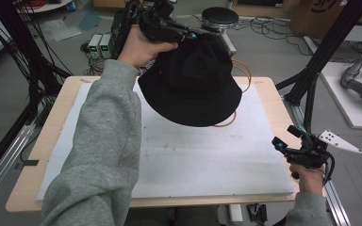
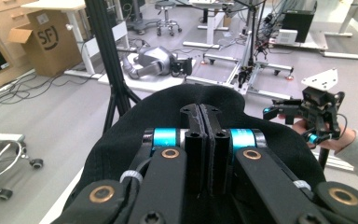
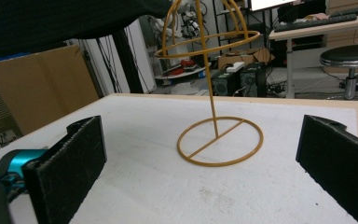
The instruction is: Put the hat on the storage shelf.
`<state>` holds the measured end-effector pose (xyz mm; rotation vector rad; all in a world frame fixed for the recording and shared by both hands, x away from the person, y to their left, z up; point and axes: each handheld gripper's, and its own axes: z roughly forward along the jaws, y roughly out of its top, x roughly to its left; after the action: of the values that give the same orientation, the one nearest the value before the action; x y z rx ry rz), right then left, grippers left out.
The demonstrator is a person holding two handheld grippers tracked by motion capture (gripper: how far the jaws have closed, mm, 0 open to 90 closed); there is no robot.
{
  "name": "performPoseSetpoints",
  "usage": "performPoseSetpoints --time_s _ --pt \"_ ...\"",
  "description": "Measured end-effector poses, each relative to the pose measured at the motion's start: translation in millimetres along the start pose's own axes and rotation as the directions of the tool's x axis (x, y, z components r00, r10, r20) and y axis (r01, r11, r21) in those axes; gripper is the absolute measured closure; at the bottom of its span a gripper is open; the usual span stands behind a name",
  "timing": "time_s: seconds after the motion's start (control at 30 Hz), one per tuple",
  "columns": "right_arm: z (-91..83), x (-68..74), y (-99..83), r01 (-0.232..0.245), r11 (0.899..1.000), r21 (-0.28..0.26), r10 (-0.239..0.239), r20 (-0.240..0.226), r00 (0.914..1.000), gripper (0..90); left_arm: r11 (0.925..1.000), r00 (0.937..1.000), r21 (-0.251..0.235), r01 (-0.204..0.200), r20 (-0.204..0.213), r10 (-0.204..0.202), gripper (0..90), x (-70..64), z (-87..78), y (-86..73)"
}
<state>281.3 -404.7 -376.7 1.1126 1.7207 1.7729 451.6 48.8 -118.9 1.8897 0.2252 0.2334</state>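
Left tongs (image 2: 199, 116) pinch the black hat (image 1: 191, 80) above the wire stand (image 3: 214, 93); right tongs (image 3: 200, 163) gape wide.

Bare white mat (image 1: 207, 160) beside the wire stand (image 3: 214, 93)

On the table's mat (image 1: 179, 160), the hat stand (image 3: 219, 140) sits toward one o'clock; the hat (image 1: 191, 80) hangs above it, the left gripper (image 1: 169, 28) at the hat's eleven o'clock, the right gripper (image 1: 290, 143) at four o'clock
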Motion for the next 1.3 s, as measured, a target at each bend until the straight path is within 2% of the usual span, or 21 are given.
performPoseSetpoints --time_s 0.07,0.3,0.4,0.5,0.7,0.8,0.83,1.03,1.13,1.17,1.27,1.3 --pt "-1.7 -1.5 -0.2 -0.002 1.0 -0.003 0.002 0.005 1.0 1.2 0.9994 0.9997 0.025 -0.025 0.004 0.025 88.3 -0.5 5.2 10.4" --pt "-5.9 -2.8 -0.8 -0.001 1.0 -0.002 0.001 0.004 1.0 1.1 0.9989 0.9994 0.033 -0.034 0.014 0.033 88.3 0.9 8.1 21.6" --pt "-9.7 -3.9 -0.8 -0.008 1.0 -0.004 0.008 0.009 0.9999 1.2 0.9998 0.9997 0.002 -0.022 0.014 0.022 88.3 4.1 8.5 26.3" --pt "-12.1 -4.9 -0.8 -0.01 1.0 -0.009 0.01 0.013 0.9999 1.1 0.9998 0.9997 -0.003 -0.019 0.013 0.019 88.2 5.3 11.2 29.2" --pt "-18.2 -7.5 -1.3 -0.014 1.0 -0.016 0.015 0.022 0.9996 1.1 0.9997 0.9995 -0.005 -0.022 0.02 0.022 88.3 9.5 25.9 37.1" --pt "-22.3 -9.6 -1.5 -0.009 1.0 -0.024 0.01 0.03 0.9995 1.2 0.9995 0.9989 0.003 -0.031 0.034 0.031 88.2 12.1 39.2 41.1" --pt "-24.1 -9.4 -1.7 -0.02 1.0 -0.017 0.021 0.03 0.9993 1.1 0.9995 0.9989 0.003 -0.031 0.034 0.031 88.3 12.1 39.2 41.1" --pt "-31.7 -10.9 -2.6 -0.018 1.0 -0.023 0.019 0.044 0.9989 1.1 0.9998 0.9987 -0.01 -0.02 0.048 0.02 88.3 21.2 58.8 37.8" --pt "-34.6 -11.1 -3.2 -0.023 1.0 -0.021 0.024 0.051 0.9984 1.2 0.9994 0.9985 0.024 -0.024 0.05 0.023 88.3 27.9 75.4 30.0" --pt "-35.8 -11.6 -3.6 -0.018 1.0 -0.015 0.019 0.052 0.9985 1.1 0.9994 0.9985 0.024 -0.024 0.05 0.023 88.2 27.9 75.4 30.0" --pt "-38.3 -12.0 -4.9 -0.018 1.0 -0.008 0.019 0.058 0.9981 1.1 0.9992 0.9971 0.037 -0.014 0.075 0.012 88.3 33.9 92.2 22.1" --pt "-38.3 -12.0 -4.9 -0.018 1.0 -0.008 0.019 0.058 0.9981 1.1 0.9992 0.9971 0.037 -0.014 0.075 0.012 88.2 33.9 92.2 22.1"
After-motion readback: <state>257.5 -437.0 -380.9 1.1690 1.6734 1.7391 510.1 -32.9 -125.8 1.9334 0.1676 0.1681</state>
